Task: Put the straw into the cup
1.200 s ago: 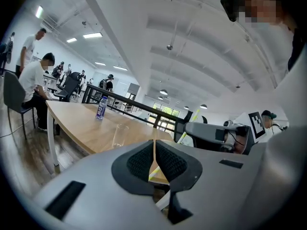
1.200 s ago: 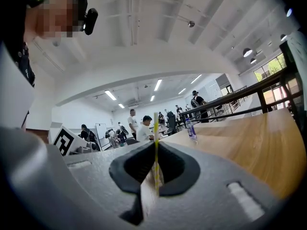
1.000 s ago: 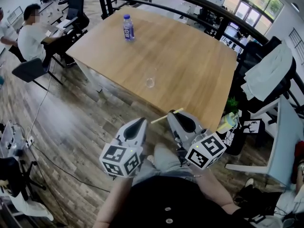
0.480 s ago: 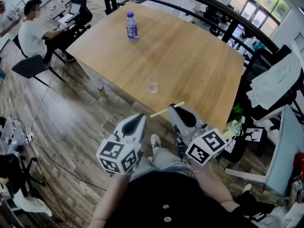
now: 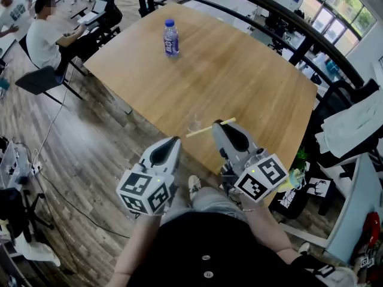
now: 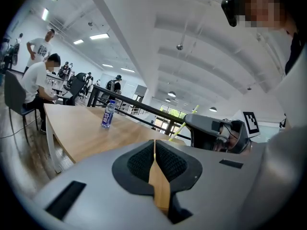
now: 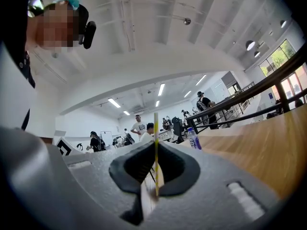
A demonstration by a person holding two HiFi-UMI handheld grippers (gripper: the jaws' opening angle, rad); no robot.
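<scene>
A thin yellow straw (image 5: 209,128) lies crosswise in my right gripper (image 5: 220,124), whose jaws are shut on it; the same straw (image 7: 156,147) stands upright between the pads in the right gripper view. A small clear cup (image 5: 194,123) stands upright on the wooden table (image 5: 239,70) near its front edge, just left of the straw's free end. My left gripper (image 5: 173,141) is shut with nothing in it, hanging below the table edge, left of the right one. In the left gripper view the right gripper (image 6: 211,128) and straw (image 6: 184,124) show ahead.
A plastic water bottle (image 5: 171,38) with a blue cap stands at the table's far left. People sit at desks (image 5: 45,34) at upper left. A black railing (image 5: 299,28) runs behind the table. White cloth (image 5: 353,124) lies on furniture at right.
The table and cup have come closer in the head view. Both grippers now sit nearer the table's front edge, and the straw's free end is close beside the cup.
</scene>
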